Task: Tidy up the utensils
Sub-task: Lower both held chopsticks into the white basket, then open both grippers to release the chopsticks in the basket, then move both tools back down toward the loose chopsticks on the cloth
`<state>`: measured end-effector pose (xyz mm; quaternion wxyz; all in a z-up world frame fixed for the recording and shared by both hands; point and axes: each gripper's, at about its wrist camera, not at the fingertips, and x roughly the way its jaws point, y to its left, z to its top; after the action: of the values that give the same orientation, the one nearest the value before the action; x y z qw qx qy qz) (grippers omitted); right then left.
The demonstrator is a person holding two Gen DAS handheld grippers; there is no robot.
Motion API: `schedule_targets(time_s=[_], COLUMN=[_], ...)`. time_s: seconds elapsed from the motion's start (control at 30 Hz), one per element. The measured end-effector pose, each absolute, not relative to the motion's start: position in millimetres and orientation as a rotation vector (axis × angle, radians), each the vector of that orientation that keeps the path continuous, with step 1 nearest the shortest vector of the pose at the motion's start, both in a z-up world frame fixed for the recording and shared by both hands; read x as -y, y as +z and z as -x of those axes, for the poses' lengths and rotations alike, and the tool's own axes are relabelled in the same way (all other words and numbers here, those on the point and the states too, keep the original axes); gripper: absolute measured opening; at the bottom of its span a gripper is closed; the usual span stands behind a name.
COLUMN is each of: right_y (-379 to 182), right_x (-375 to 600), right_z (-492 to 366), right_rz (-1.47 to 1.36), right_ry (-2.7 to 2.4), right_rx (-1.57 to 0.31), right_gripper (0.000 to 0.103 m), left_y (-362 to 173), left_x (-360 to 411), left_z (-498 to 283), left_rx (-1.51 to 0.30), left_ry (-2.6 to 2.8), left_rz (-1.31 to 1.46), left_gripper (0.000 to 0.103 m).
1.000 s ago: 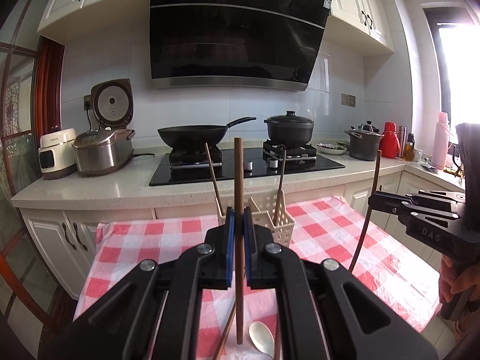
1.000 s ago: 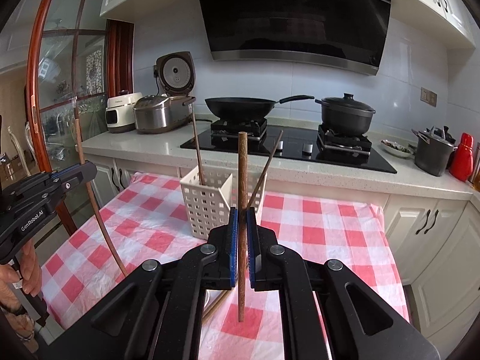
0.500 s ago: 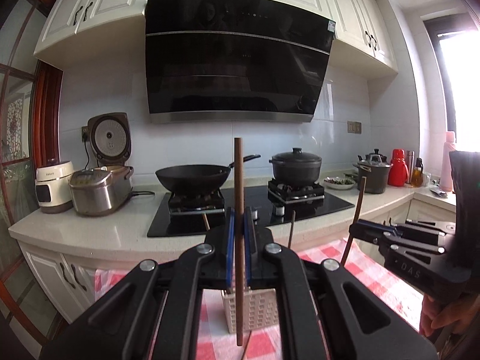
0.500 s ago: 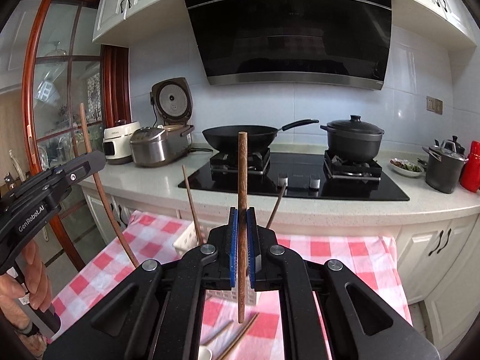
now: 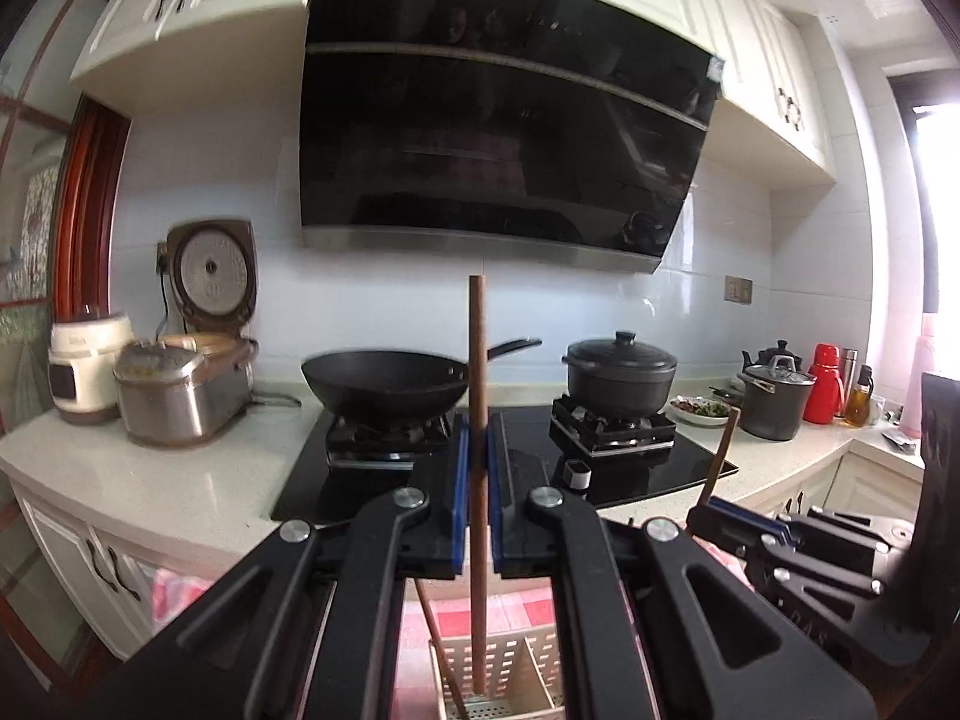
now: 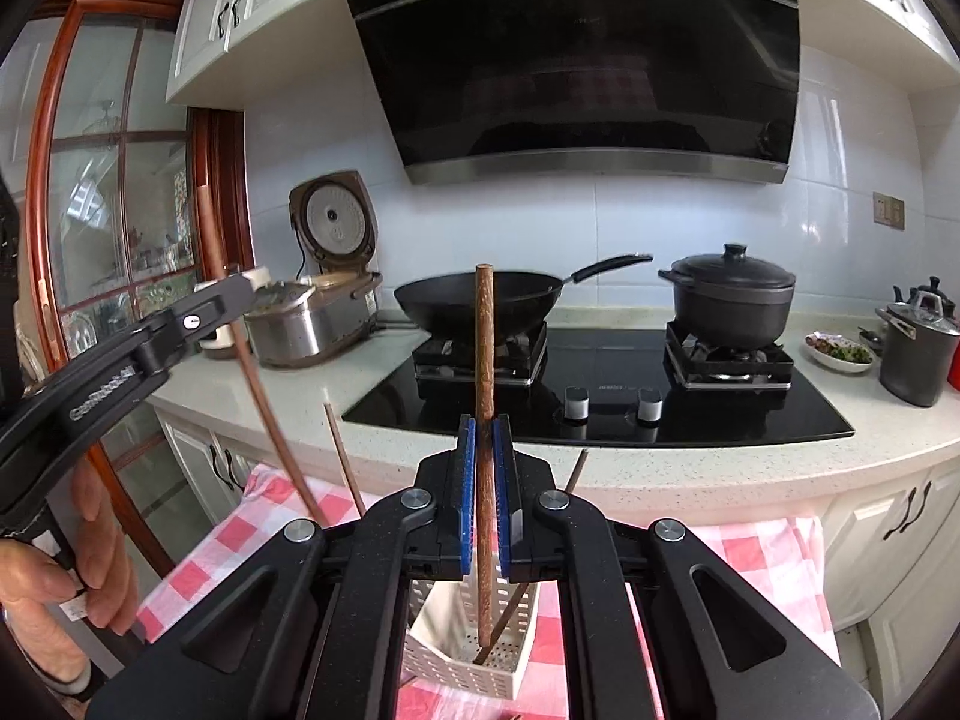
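Your left gripper [image 6: 237, 291] shows white lettering along its arm, looks like "GenRobot.AI", only partly legible. Hob [image 6: 600, 387] brand mark and your other labels: too blurred to read.

The left claw [image 5: 474, 468] is shut tight on a brown chopstick [image 5: 477, 372]. The chopstick stands straight up between the blue pads [image 5: 459, 480]. Its bottom end hangs over a white basket [image 5: 516, 669] with holes. Another brown stick [image 5: 435, 636] leans inside the basket. Red and white checked cloth [image 5: 456, 618] shows under the basket. At the right edge is the right claw [image 5: 711, 507], pinching a second chopstick [image 5: 723, 444]. Behind them, a black pan [image 5: 384, 381] and a black pot [image 5: 621, 375] sit on the stove [image 5: 534, 468]. A rice cooker [image 5: 180, 399] with its lid up sits on the tabletop [image 5: 150, 474] at the left.
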<state>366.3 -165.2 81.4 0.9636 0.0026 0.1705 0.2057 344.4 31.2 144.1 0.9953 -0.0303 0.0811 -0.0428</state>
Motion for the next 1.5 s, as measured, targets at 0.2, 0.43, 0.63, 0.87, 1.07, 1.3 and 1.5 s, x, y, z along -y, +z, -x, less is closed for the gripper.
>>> schedule_targets(time_s=[0.2, 0.43, 0.63, 0.87, 1.07, 1.3, 1.5], right_y=[50, 14, 4, 6, -13, -68, -119], right_x=[156, 145, 151, 173, 194, 203, 198], right_z=[-391, -411, -415, -384, -347, -315, -300], right_rz=[0.036, 0.047, 0.014, 0.002, -0.028, -0.059, -0.072], right_ry=[0.441, 0.452, 0.433, 0.407, 0.380, 0.355, 0.339], right_rx=[-0.490, -0.587, -0.604, -0.555, -0.573, -0.682, -0.797], right_gripper=[0.006, 0.007, 0.013, 0.044, 0.044, 0.044, 0.035], left_y=[96, 39, 26, 34, 21, -18, -54], left_x=[-29, -37, -43, -61, -76, -83, -90], left_z=[-386, -413, -404, -361, -308, -256, -229], left_rx=[-0.333, -0.494, -0.483, -0.417, -0.387, -0.442, -0.515], left_ry=[-0.104, -0.105, -0.072, -0.002, 0.093, 0.130, 0.118], left_rz=[0.068, 0.094, 0.083, 0.096, 0.065, 0.039, 0.088], left_gripper=[0.006, 0.006, 0.022, 0.056, 0.085, 0.091, 0.092])
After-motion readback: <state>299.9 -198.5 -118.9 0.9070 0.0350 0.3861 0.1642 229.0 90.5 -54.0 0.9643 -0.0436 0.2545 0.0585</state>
